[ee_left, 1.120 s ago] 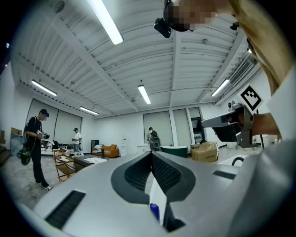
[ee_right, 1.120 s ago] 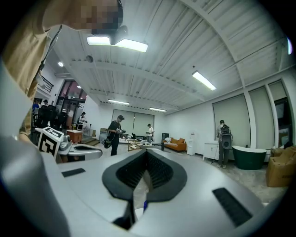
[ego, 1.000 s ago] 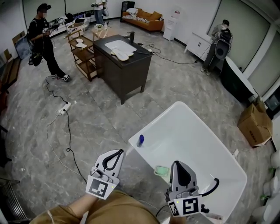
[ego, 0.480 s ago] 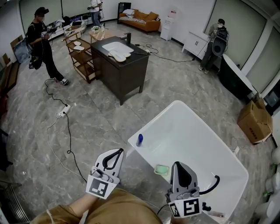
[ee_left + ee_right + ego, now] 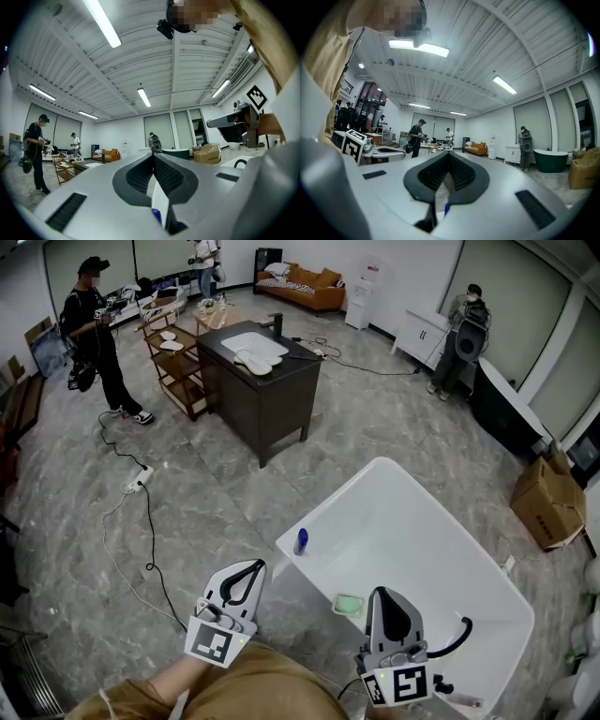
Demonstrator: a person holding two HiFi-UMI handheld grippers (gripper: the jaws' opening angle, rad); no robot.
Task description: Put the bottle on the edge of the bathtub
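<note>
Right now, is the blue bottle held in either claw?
No, the blue bottle stands by itself on the white bathtub's edge.

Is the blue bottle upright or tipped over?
Upright: the blue bottle stands on end on the bathtub rim, near its corner.

Open hall fitted out as a staged studio. A white bathtub (image 5: 412, 540) stands free on a grey stone-tiled floor (image 5: 225, 493). Beyond the bathtub are a dark vanity unit (image 5: 272, 395) with a basin, a wooden trolley (image 5: 178, 362) and an orange sofa (image 5: 305, 285). Cables (image 5: 148, 531) trail left of the bathtub, a cardboard box (image 5: 547, 507) sits to its right, and strip lights (image 5: 102, 23) run overhead.
</note>
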